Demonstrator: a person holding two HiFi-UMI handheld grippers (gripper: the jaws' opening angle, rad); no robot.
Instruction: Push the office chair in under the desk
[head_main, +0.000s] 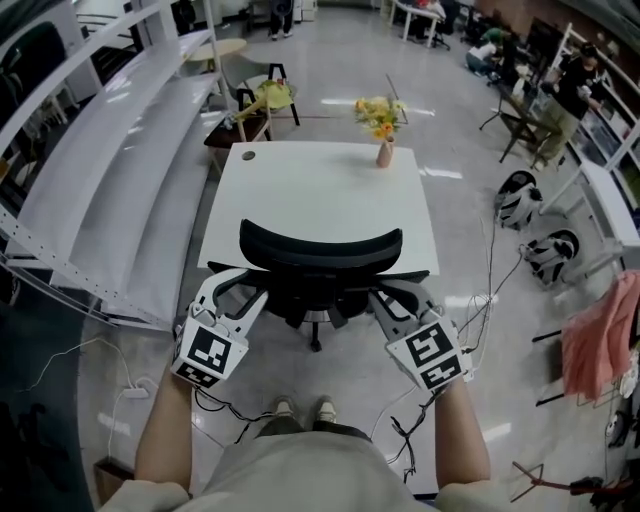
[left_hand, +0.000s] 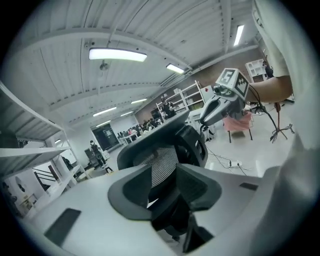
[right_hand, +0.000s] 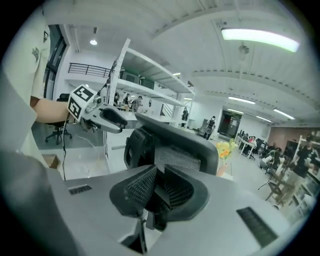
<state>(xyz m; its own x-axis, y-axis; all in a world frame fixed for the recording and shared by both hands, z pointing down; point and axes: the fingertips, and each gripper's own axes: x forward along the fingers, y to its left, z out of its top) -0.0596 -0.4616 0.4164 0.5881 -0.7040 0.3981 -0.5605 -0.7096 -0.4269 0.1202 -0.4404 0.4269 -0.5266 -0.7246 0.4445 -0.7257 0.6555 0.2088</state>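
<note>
A black office chair (head_main: 320, 245) stands at the near edge of the white desk (head_main: 320, 190), its curved backrest toward me and its seat partly under the desktop. My left gripper (head_main: 243, 290) reaches to the chair's left rear frame. In the left gripper view the left gripper (left_hand: 167, 200) has a black chair part between its jaws, with a pale sliver showing beside one pad. My right gripper (head_main: 395, 300) is at the right rear frame. In the right gripper view the right gripper (right_hand: 155, 195) has its ribbed pads closed on a thin black chair part.
A vase of yellow flowers (head_main: 383, 125) stands at the desk's far edge. White shelving (head_main: 110, 150) runs along the left. Cables (head_main: 480, 300) and black-and-white objects (head_main: 520, 200) lie on the floor at the right, near a pink cloth (head_main: 600, 335). My feet (head_main: 300, 408) are behind the chair.
</note>
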